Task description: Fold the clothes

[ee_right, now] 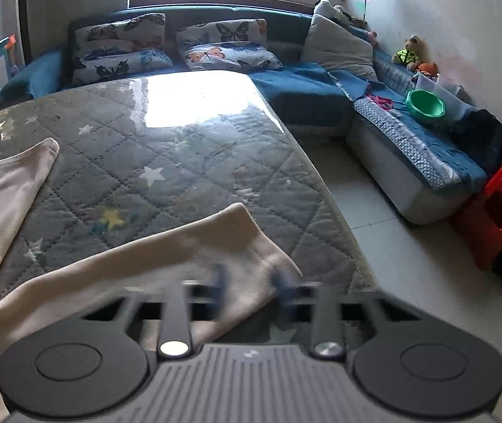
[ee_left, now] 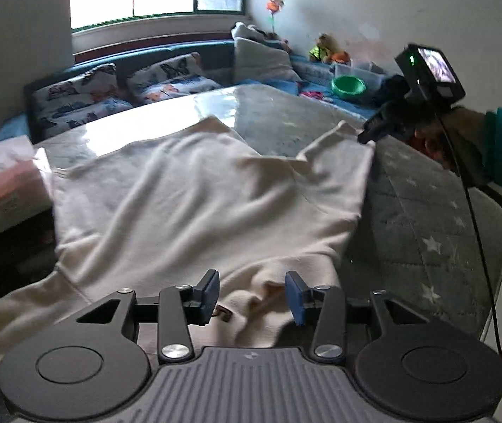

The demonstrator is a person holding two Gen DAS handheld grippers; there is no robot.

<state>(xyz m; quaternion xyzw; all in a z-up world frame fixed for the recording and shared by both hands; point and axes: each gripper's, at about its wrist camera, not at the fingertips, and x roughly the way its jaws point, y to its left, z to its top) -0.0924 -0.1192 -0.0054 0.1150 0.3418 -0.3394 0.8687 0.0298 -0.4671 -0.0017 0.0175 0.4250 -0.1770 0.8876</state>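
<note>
A cream sweatshirt lies spread across the counter, which is covered by a grey star-print quilted cloth. The left tongs stand apart above the rumpled fabric, gripping nothing. The right tongs appear blurred, clamped on the end of a sleeve near the counter's edge.

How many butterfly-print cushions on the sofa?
4, in two stacked pairs behind the table: left pair, upper on lower; right pair, upper on lower. More may be hidden.
</note>
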